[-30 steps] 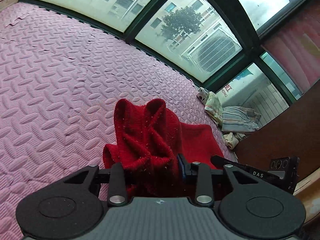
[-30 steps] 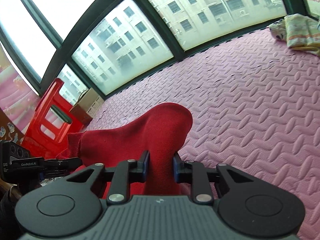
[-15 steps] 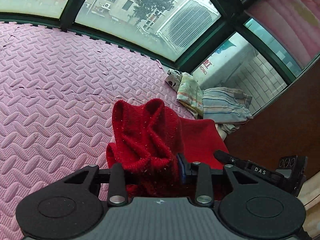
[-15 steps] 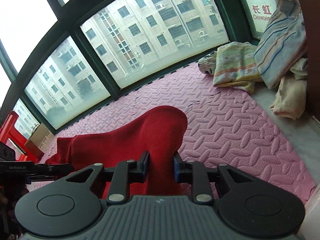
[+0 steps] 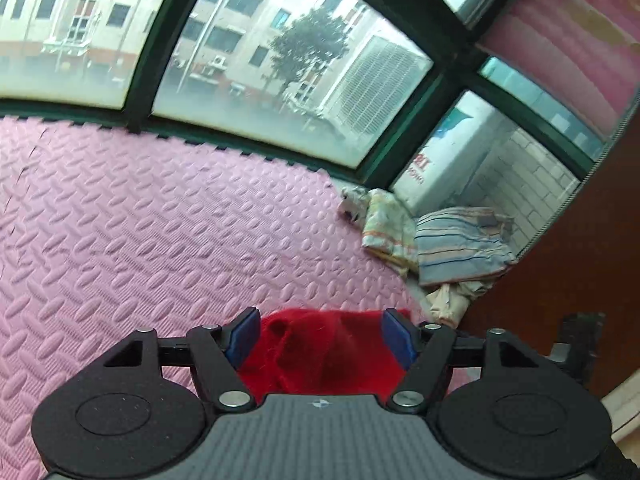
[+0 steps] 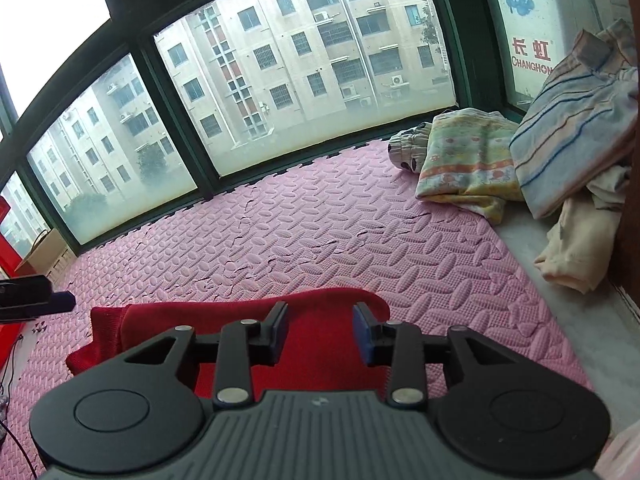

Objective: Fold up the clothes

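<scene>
Lying flat on the pink embossed foam floor mat, the red knitted sweater, long axis running leftward, seen whole only from the right wrist. Hovering spread wide, holding nothing: left gripper, right gripper.

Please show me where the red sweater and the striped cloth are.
red sweater (image 6: 320, 344): right wrist view, flat middle between the open fingers.
striped cloth (image 6: 568, 140): right wrist view, its striped top face.

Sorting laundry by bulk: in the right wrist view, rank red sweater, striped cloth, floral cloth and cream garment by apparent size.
1. red sweater, though nearest the camera
2. striped cloth
3. floral cloth, close to the striped one
4. cream garment
</scene>
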A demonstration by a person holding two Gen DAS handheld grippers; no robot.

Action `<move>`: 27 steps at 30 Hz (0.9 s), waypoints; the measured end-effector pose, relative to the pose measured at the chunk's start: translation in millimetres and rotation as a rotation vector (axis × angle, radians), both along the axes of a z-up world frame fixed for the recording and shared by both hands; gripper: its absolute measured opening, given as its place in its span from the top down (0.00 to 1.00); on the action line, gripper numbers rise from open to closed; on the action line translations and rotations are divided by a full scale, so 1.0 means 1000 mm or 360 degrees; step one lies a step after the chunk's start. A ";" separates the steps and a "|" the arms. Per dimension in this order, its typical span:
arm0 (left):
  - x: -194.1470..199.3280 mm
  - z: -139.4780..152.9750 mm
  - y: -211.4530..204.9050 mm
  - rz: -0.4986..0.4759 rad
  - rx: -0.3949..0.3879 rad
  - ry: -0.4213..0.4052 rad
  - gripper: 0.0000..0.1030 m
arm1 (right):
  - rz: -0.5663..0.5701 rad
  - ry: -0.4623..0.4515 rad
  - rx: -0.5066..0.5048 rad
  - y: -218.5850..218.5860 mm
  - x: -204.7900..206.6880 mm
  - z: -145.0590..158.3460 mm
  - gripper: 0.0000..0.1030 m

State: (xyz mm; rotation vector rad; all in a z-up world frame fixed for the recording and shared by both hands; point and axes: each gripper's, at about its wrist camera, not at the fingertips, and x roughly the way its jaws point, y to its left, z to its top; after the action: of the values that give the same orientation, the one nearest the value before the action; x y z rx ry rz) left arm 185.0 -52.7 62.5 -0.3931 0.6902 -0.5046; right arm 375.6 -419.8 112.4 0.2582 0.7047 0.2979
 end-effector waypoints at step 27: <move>0.058 -0.070 -0.016 -0.0147 -0.0113 0.0321 0.52 | 0.0387 -0.0106 -0.0131 0.094 -0.037 0.001 0.60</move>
State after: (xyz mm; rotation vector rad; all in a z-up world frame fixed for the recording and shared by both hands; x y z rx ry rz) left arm 242.9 -69.0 -7.7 -0.4847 0.8900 -0.5828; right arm 338.9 -325.8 113.5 0.0833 0.6817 0.5058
